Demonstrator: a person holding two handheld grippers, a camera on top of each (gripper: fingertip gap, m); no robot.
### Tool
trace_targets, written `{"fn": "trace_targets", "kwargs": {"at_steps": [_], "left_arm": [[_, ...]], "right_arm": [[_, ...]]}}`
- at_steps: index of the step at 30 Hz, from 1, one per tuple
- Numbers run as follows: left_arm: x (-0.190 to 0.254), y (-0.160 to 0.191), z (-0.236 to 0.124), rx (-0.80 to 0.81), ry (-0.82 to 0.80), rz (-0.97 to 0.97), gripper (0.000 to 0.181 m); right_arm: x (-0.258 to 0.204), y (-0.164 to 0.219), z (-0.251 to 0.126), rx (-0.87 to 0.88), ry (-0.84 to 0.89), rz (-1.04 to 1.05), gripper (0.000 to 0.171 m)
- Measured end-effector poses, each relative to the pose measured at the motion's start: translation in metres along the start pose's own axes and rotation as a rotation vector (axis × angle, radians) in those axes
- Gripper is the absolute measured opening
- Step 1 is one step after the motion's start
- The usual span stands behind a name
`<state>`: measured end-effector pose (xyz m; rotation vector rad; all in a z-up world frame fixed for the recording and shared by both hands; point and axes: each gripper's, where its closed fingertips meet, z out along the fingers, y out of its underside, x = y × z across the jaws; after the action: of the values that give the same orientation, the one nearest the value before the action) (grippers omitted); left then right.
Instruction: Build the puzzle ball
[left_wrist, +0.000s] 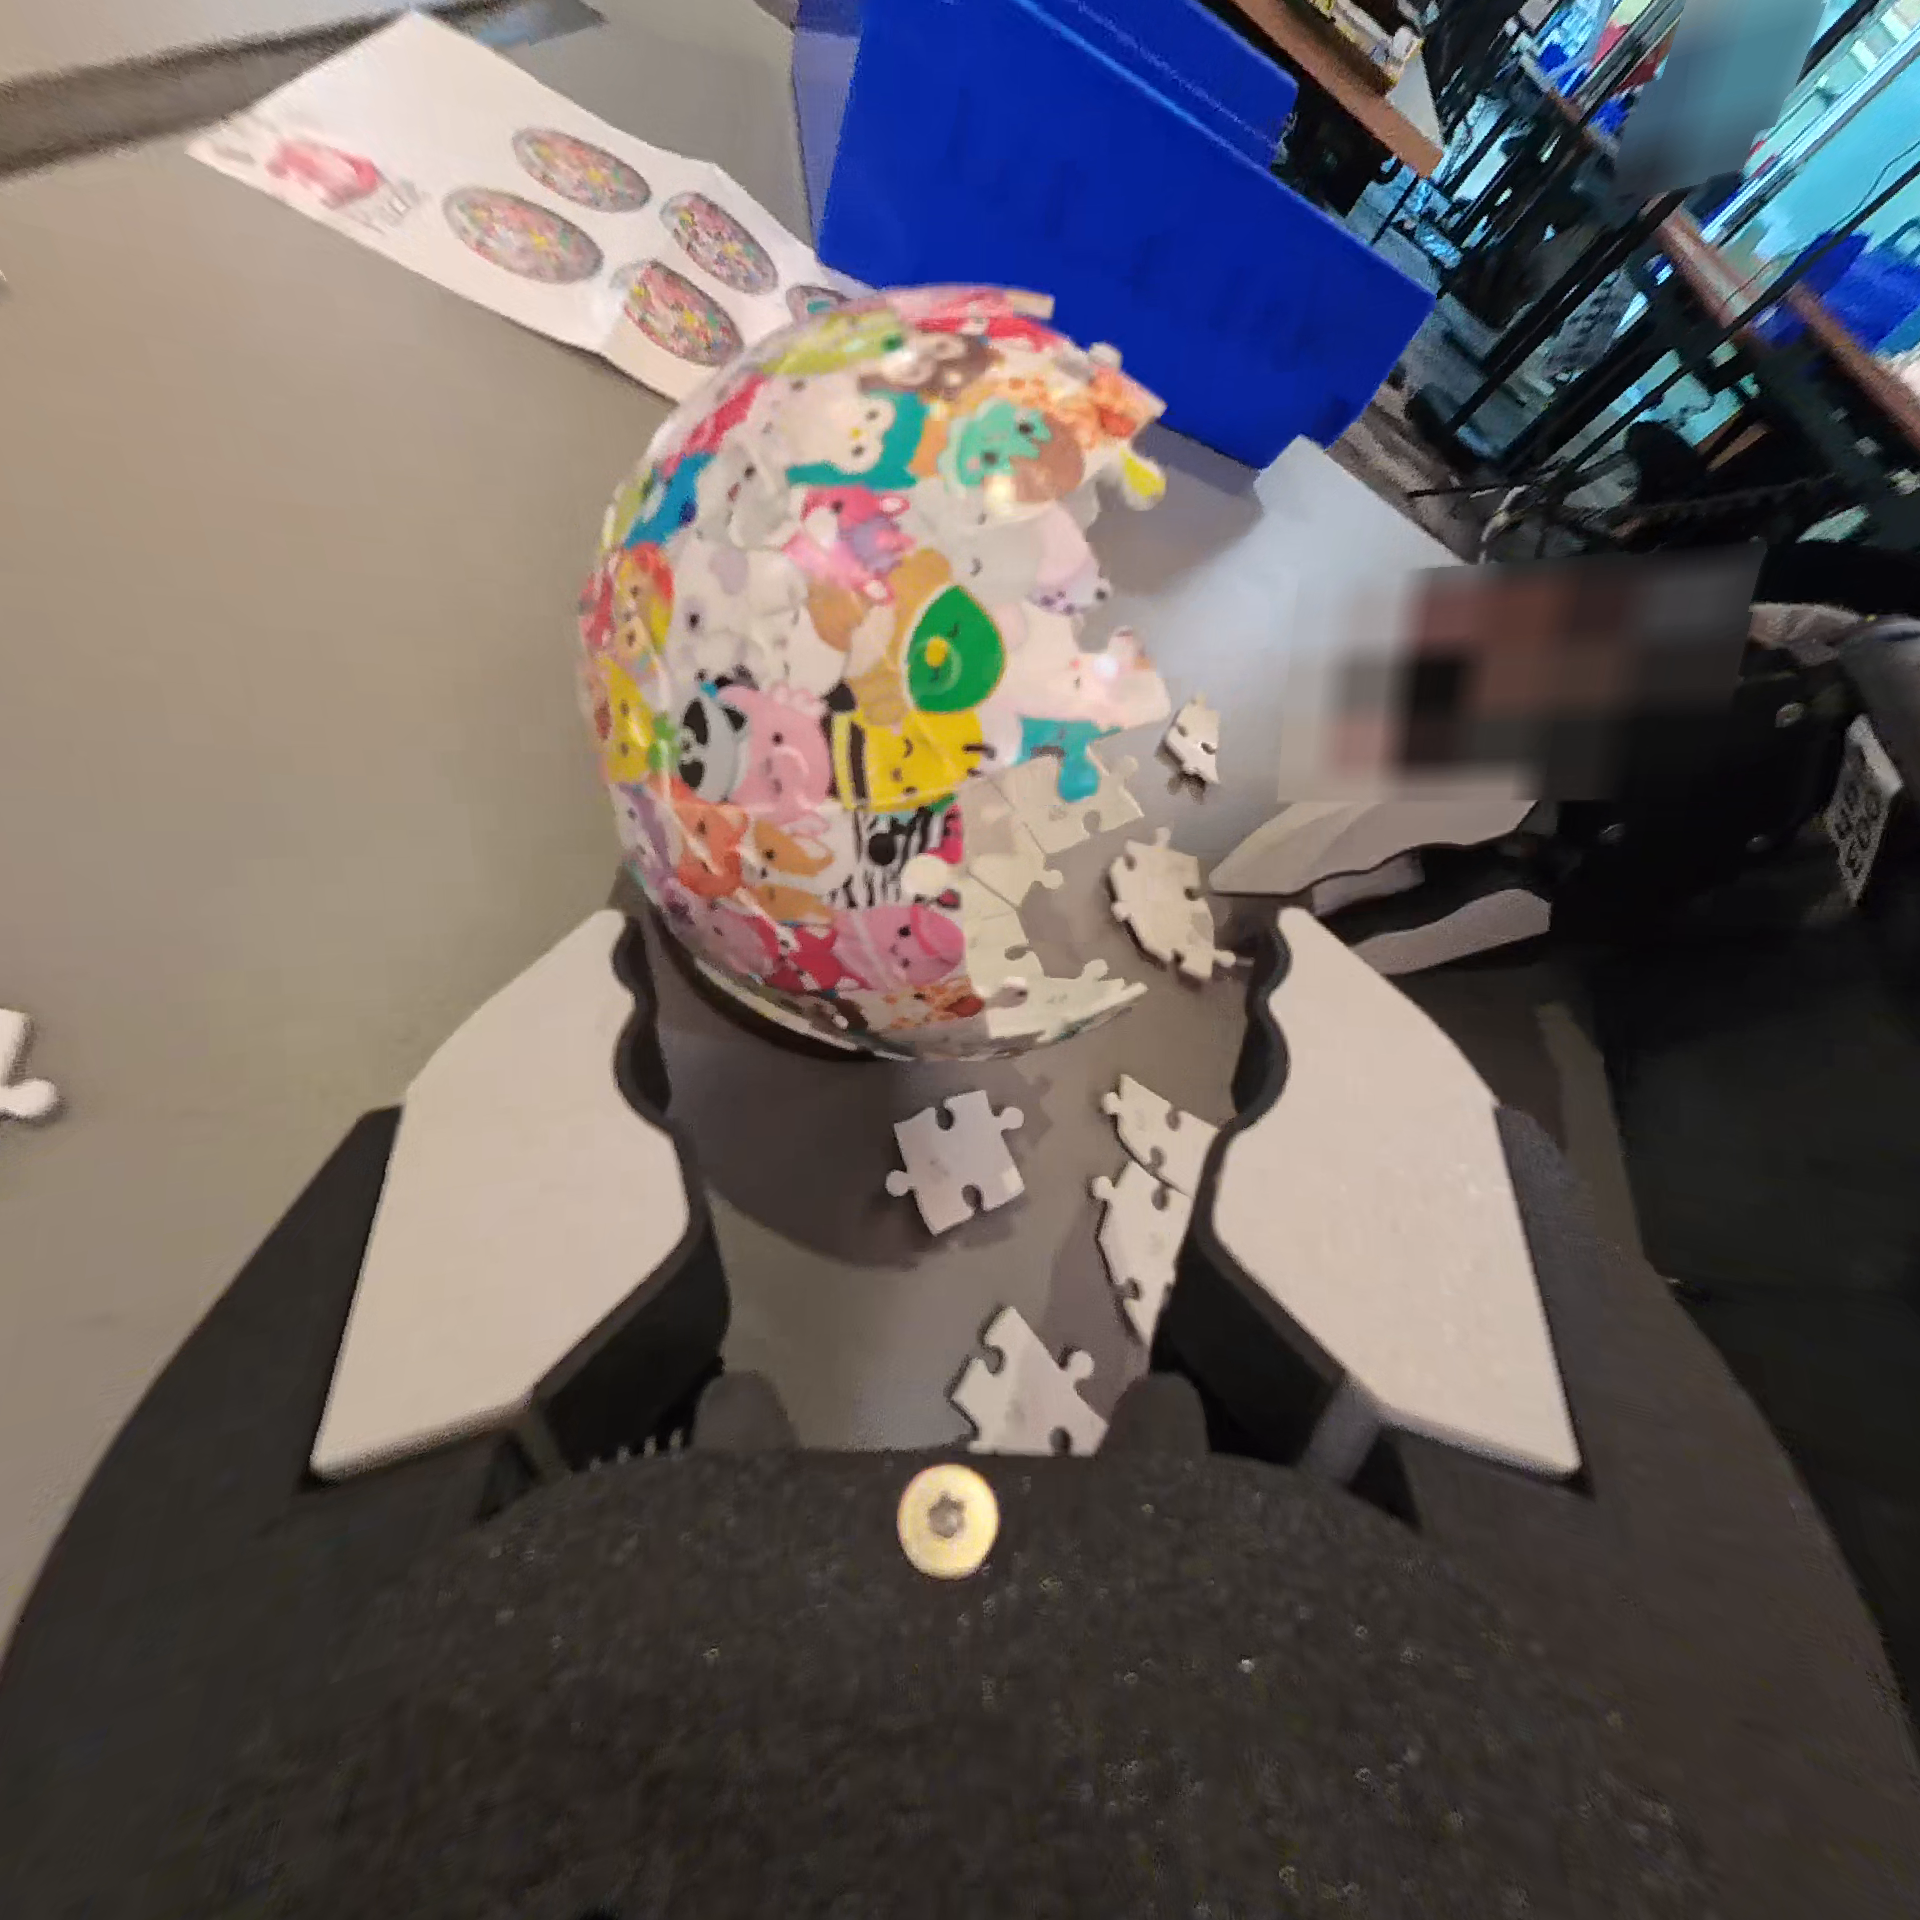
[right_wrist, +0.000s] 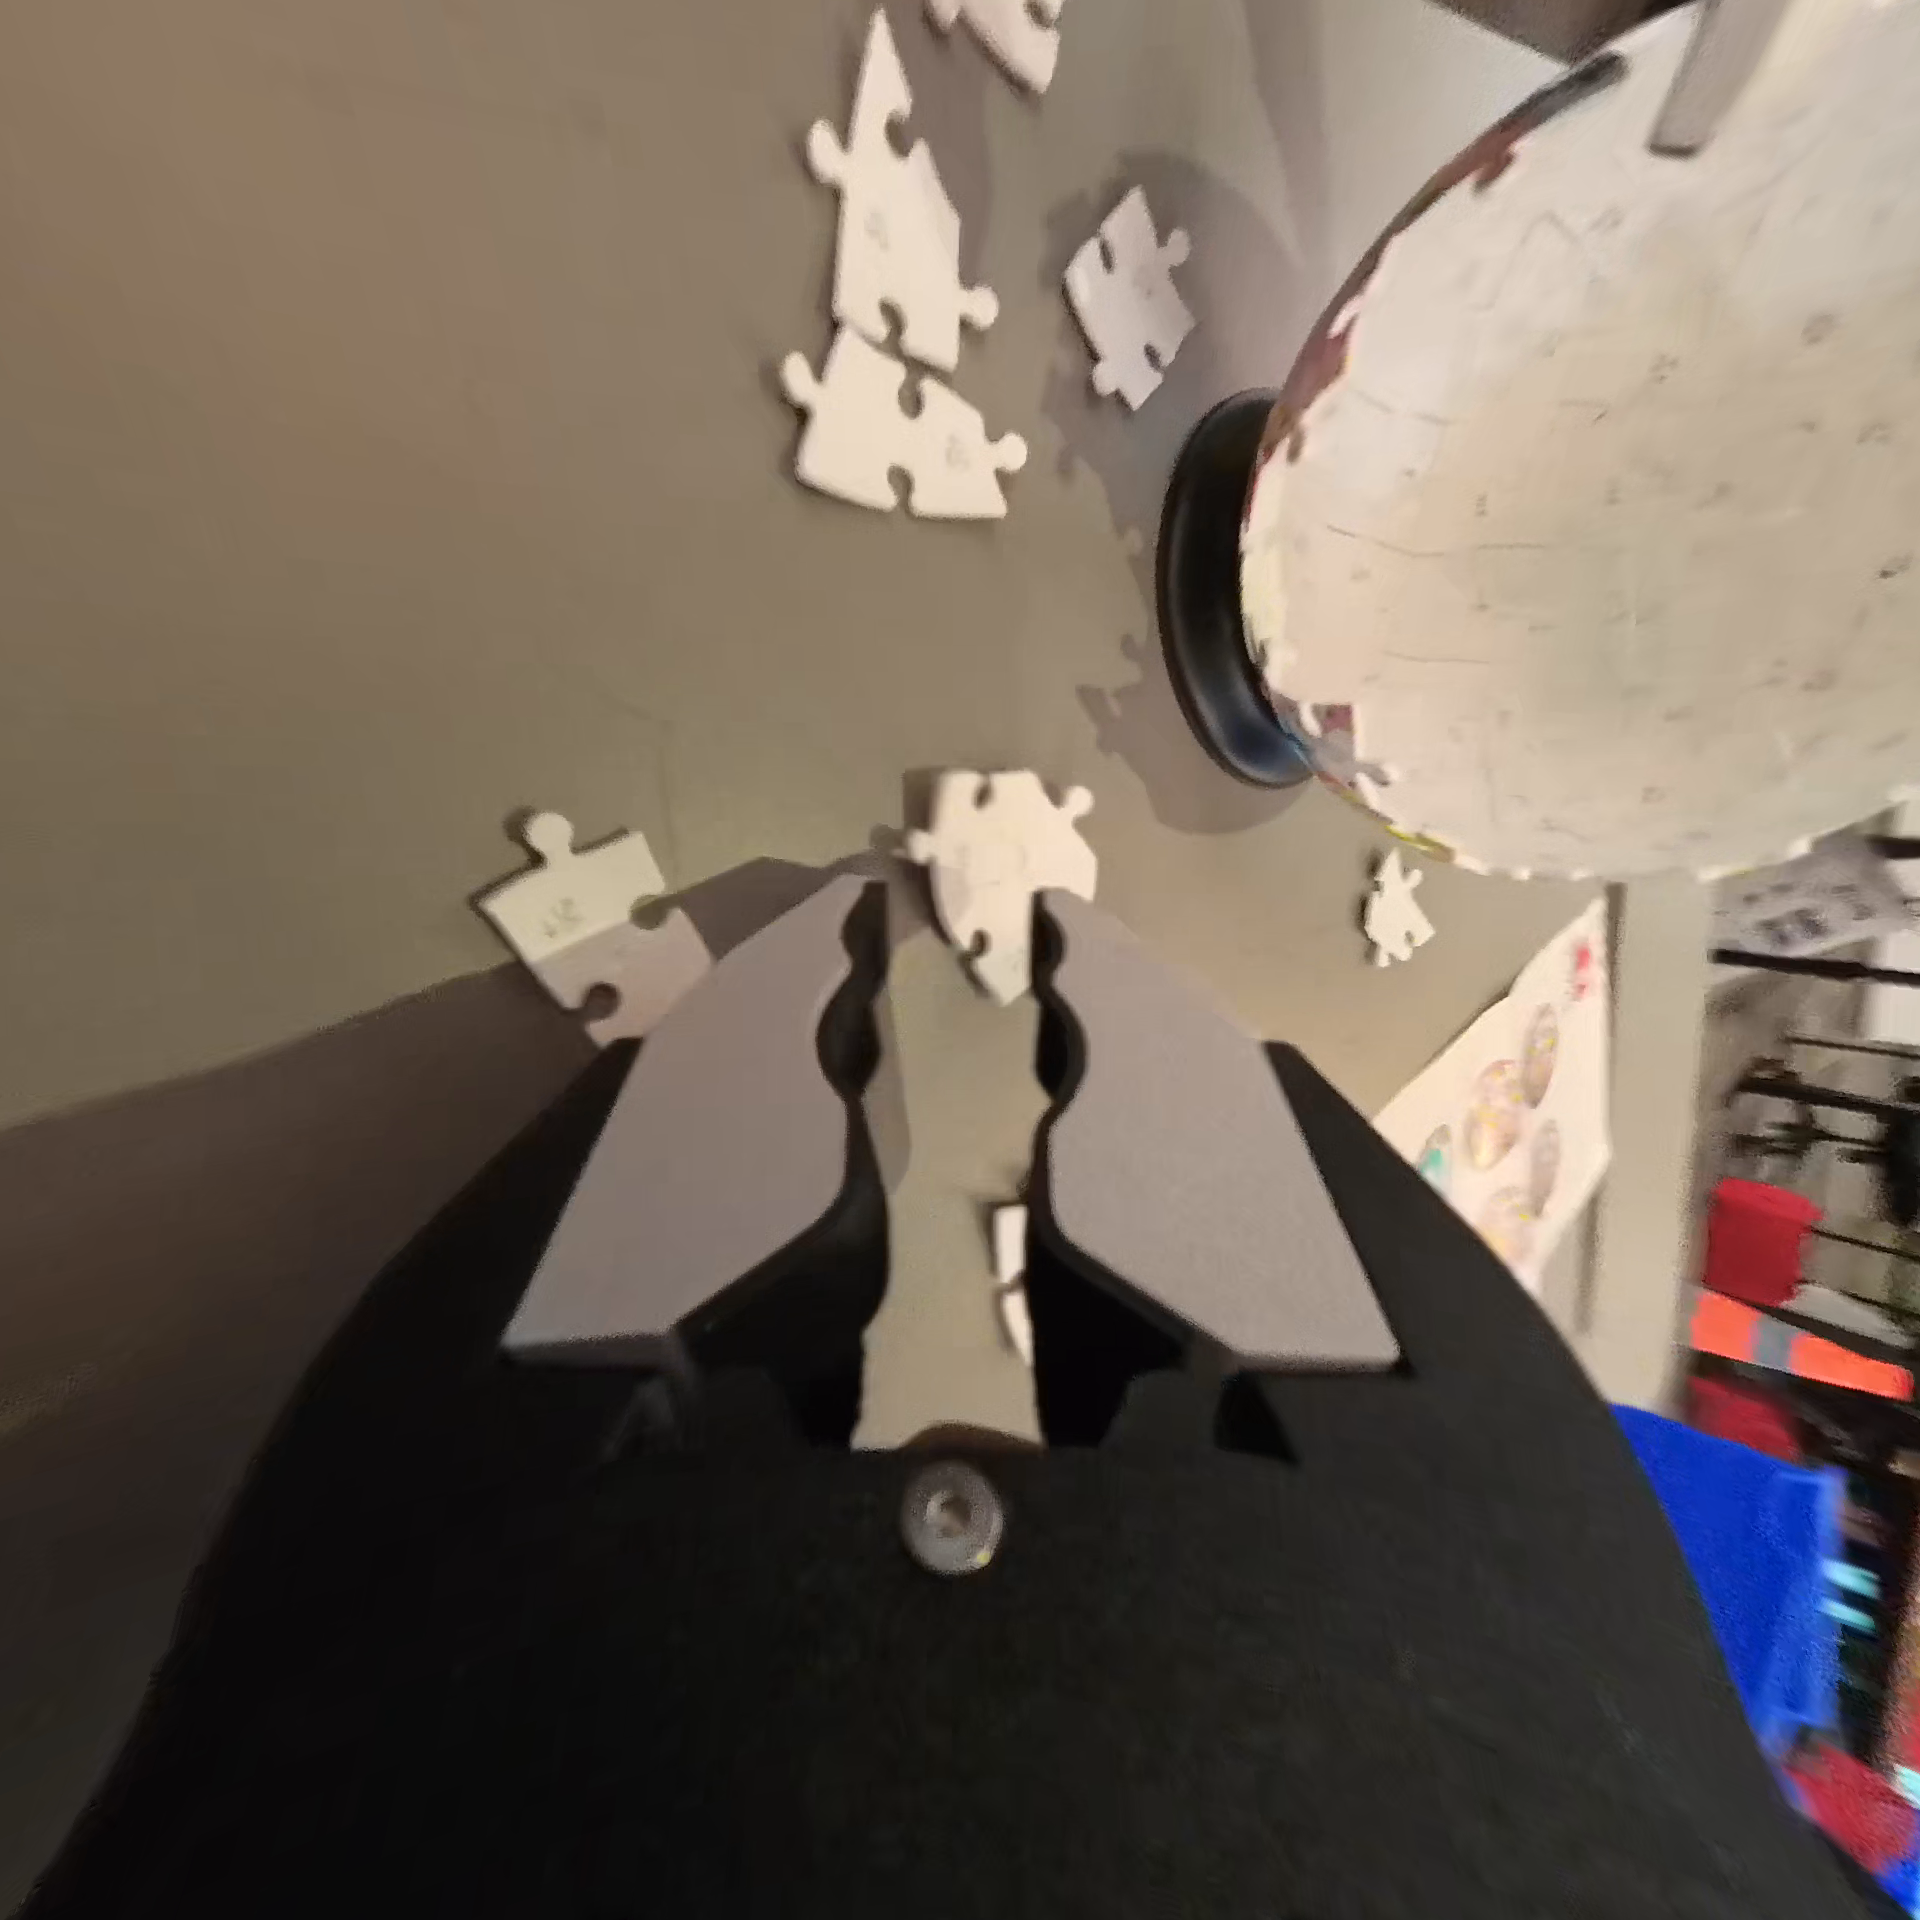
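The puzzle ball (left_wrist: 831, 665) stands half-built on a black ring stand (right_wrist: 1210, 592) on the grey table (left_wrist: 260, 675), its colourful cartoon shell complete on one side and open on the other, where the white inner faces of the pieces show through a ragged gap. Loose white pieces lie face down all round its foot: one square piece (left_wrist: 956, 1158) just in front of the ball, another piece (left_wrist: 1158, 909) beside the gap, and several more near the left gripper's right finger. The left gripper (left_wrist: 951, 966) hovers directly before the ball with its jaws spread wide and nothing between them. The right gripper (right_wrist: 961, 914) is nearly closed and pinches a single white piece (right_wrist: 1003, 868) at its fingertips, held near the table a little apart from the stand. From that side two joined pieces (right_wrist: 899, 312) and a single piece (right_wrist: 1132, 296) lie between the gripper and the ball, and another piece (right_wrist: 592, 920) sits just beside the left finger. Behind the ball lies a printed instruction sheet (left_wrist: 520, 197), with a blue box (left_wrist: 1091, 208) next to it at the table's far edge.
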<state>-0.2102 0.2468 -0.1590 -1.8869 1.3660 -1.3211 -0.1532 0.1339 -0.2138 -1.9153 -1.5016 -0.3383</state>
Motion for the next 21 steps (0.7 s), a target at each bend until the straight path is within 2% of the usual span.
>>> {"fn": "trace_targets", "kwargs": {"at_steps": [1,3,5,7,9,11,15,21], "left_arm": [[0.000,0.001,-0.001,-0.001,0.010,-0.030,0.107],[0.000,0.000,-0.003,0.016,0.024,-0.087,0.105],[0.000,-0.002,-0.005,0.032,0.019,-0.141,0.106],[0.000,-0.001,-0.003,0.028,0.007,-0.189,0.109],[0.003,-0.001,0.000,0.021,0.007,-0.224,0.113],[0.005,-0.003,0.003,0.023,0.015,-0.253,0.115],[0.004,-0.007,0.006,0.035,0.001,-0.278,0.115],[0.000,-0.012,0.006,0.039,-0.014,-0.298,0.128]], "right_arm": [[-0.002,-0.004,-0.005,0.032,-0.034,0.060,0.036],[0.005,-0.011,-0.016,0.109,-0.081,0.210,0.045],[0.032,-0.012,-0.024,0.193,-0.078,0.391,0.054],[0.061,-0.008,-0.019,0.252,-0.121,0.610,0.095],[0.080,-0.011,-0.012,0.364,-0.249,0.755,0.099],[0.094,-0.015,0.001,0.460,-0.367,0.835,0.111],[0.097,-0.030,0.014,0.524,-0.658,0.862,0.113],[0.109,-0.042,0.016,0.544,-0.649,0.775,0.118]]}}
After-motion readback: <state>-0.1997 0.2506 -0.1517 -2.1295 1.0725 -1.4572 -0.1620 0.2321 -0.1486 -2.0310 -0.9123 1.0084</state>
